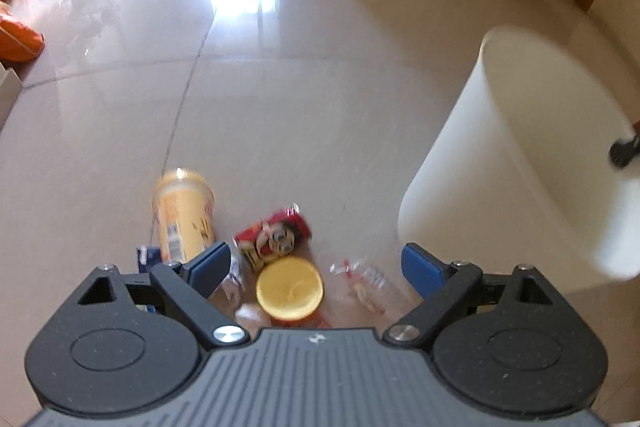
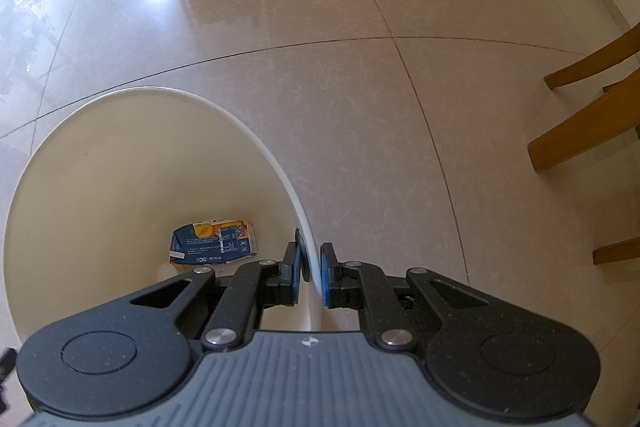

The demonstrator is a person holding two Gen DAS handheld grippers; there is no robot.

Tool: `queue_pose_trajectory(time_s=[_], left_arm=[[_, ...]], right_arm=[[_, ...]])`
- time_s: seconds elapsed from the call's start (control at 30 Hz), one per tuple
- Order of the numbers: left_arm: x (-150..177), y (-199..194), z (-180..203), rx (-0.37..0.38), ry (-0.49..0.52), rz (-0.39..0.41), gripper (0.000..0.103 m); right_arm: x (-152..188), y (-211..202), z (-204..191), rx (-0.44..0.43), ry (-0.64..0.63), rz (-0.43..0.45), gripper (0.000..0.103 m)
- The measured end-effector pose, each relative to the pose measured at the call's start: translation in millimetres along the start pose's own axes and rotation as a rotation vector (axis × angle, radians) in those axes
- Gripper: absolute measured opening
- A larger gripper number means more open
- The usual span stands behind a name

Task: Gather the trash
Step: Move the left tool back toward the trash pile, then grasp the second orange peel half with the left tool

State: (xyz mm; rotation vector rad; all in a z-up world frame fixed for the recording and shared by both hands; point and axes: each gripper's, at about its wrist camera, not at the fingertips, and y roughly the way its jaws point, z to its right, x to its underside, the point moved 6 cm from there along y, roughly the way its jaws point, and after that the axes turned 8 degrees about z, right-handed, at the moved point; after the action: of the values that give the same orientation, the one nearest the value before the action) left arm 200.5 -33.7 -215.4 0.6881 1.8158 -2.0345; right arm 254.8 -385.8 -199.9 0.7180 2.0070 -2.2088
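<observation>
Trash lies on the floor under our left gripper, jaws wide and empty: a yellow lid, red can, cup, wrapper. Our right gripper clamps the bin rim; a carton lies inside.

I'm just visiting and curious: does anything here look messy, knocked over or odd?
Yes. Litter lies on the floor beside the white bin: a yellow cup on its side, a crumpled red wrapper, a yellow-lidded tub and a clear wrapper. The bin looks tilted, its rim pinched by the right gripper; only a juice carton shows inside.
</observation>
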Motion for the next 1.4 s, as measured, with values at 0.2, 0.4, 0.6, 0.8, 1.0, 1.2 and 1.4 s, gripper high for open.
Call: queue_pose_trajectory(time_s=[0.2, 0.4, 0.6, 0.8, 1.0, 1.2, 1.4], left_arm=[[49, 32, -4, -0.009, -0.028, -0.022, 0.092], [80, 61, -17, -0.064, -0.077, -0.01, 0.092], [99, 85, -28, -0.098, -0.106, -0.02, 0.092], [111, 104, -28, -0.109, -0.079, -0.01, 0.092], [117, 121, -27, -0.137, -0.033, 0.002, 0.092], [116, 137, -23, -0.156, 0.023, 0.014, 0.091], [107, 145, -20, -0.152, 0.044, 0.036, 0.085]], right_arm=[[0, 0, -3, 0.006, -0.008, 0.003, 0.012], [2, 0, -7, 0.021, -0.022, 0.011, 0.012], [3, 0, -8, 0.027, -0.025, 0.014, 0.012], [5, 1, -11, 0.044, -0.04, 0.02, 0.013], [6, 3, -14, 0.058, -0.059, 0.025, 0.013], [9, 5, -16, 0.074, -0.075, 0.038, 0.013], [9, 6, -17, 0.075, -0.067, 0.039, 0.013]])
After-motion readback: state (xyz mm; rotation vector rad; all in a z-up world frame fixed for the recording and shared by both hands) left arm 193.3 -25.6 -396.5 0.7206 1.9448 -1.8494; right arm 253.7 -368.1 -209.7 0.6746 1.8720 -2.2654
